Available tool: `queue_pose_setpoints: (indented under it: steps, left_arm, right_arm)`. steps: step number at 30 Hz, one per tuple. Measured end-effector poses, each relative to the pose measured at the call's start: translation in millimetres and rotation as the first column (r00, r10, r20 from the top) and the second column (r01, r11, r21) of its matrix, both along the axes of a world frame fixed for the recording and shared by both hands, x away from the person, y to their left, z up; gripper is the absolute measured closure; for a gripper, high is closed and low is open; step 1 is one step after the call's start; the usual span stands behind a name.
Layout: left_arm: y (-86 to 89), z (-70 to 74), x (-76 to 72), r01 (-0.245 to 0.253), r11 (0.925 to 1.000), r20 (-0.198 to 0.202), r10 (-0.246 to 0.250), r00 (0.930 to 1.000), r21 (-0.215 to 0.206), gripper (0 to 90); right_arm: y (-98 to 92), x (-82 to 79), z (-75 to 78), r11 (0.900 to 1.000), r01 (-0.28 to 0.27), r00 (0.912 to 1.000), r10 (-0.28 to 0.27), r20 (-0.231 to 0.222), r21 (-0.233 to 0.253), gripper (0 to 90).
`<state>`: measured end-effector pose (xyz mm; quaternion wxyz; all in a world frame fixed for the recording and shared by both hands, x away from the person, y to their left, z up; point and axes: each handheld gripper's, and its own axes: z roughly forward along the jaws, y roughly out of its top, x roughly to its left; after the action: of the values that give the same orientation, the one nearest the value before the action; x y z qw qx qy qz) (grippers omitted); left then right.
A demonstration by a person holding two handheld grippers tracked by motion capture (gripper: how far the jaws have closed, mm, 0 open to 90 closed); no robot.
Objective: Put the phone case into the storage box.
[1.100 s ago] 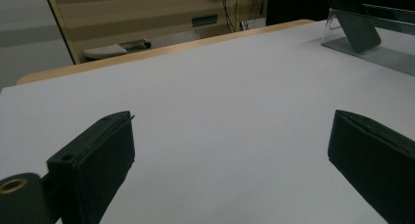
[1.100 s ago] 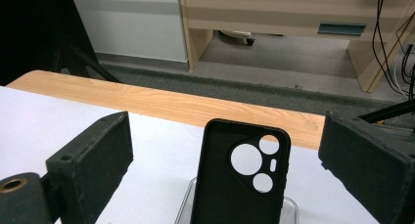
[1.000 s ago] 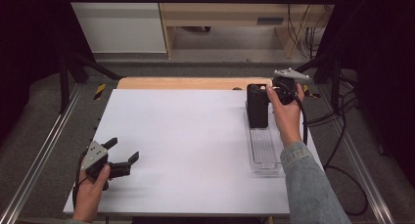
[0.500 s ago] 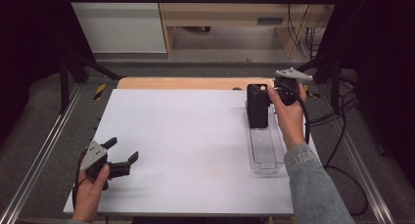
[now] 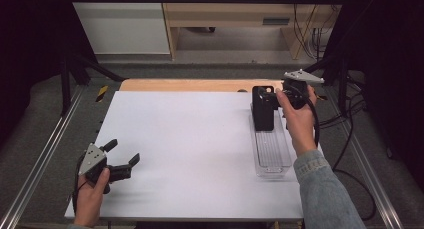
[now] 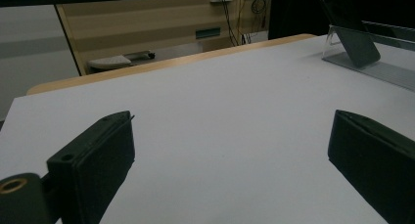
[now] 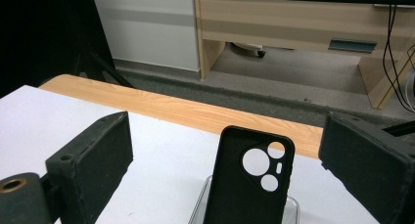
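Observation:
A black phone case point(image 5: 262, 111) stands upright, leaning at the far end of a clear plastic tray point(image 5: 272, 154) on the right of the white table. My right gripper point(image 5: 270, 95) is held just above and behind the case's top, open, and its jaws touch nothing. In the right gripper view the case point(image 7: 235, 185), with its round camera cut-outs, rises between the wide-apart jaws of the gripper point(image 7: 225, 131). My left gripper point(image 5: 124, 151) rests open near the table's front left corner. From the left gripper view the case point(image 6: 359, 43) and tray point(image 6: 381, 70) show far off.
The white tabletop point(image 5: 190, 139) has a wooden strip point(image 5: 190, 85) along its far edge. Metal rails point(image 5: 45, 154) run down both sides. Cables point(image 5: 345, 119) trail off the right side. A wooden cabinet point(image 5: 235, 19) stands on the floor beyond.

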<state>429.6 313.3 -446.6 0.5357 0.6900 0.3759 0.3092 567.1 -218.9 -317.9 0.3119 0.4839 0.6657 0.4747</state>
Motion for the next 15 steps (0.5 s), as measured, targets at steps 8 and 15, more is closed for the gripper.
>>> queue_pose_setpoints:
  steps: [8,15]
  left_arm:
    - [1.2,0.3,0.0,-0.002,1.0000,0.004,0.002,1.0000,-0.004,3.6]
    - [2.8,0.7,-0.1,-0.001,0.9999,0.007,0.001,1.0000,-0.012,3.5]
  right_arm:
    - [-1.7,-3.5,2.7,1.000,-0.008,0.9999,0.008,0.008,0.012,6.7]
    - [0.5,-6.6,3.0,1.000,-0.023,0.9997,0.023,0.010,0.017,6.7]
